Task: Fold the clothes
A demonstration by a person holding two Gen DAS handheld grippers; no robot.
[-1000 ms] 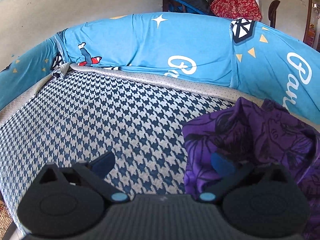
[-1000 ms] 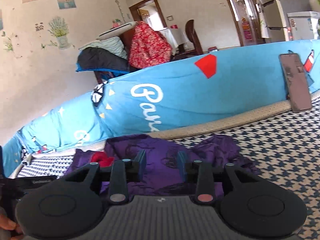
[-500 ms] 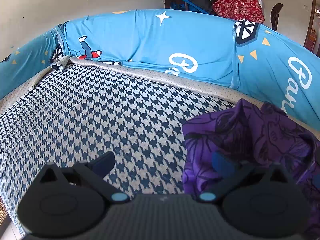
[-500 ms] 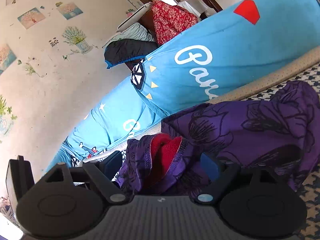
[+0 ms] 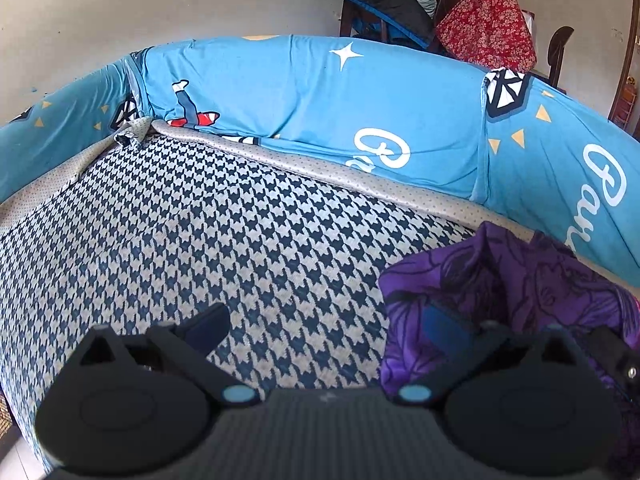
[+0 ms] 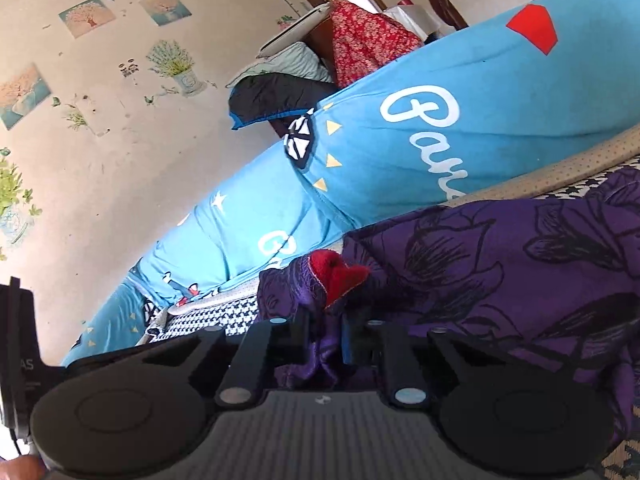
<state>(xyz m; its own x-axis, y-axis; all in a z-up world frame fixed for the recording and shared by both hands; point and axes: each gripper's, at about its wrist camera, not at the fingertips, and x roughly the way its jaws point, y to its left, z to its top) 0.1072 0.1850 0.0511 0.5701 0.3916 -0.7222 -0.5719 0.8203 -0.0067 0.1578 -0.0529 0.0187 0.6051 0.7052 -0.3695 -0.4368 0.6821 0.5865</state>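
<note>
A crumpled purple garment (image 5: 520,280) with black flower outlines lies on the houndstooth sofa cover (image 5: 240,240), close to the blue back cushions. My left gripper (image 5: 322,318) stands open low over the cover; its right finger is in front of the garment's left edge, and nothing is between the fingers. In the right wrist view the purple garment (image 6: 500,264) shows a red lining (image 6: 336,272) at a fold. My right gripper (image 6: 324,320) is closing, its jaws pinching a purple fold just below the red lining.
Blue printed cushions (image 5: 320,100) wall in the seat's far side, with a grey dotted strip at their foot. A chair piled with dark, pale and red floral cloth (image 5: 480,28) stands behind them. The wall (image 6: 120,120) carries picture stickers.
My right gripper moved in to the garment's left end, opened wide, then closed on a fold by the red lining. The left gripper has stayed open in about the same place.
</note>
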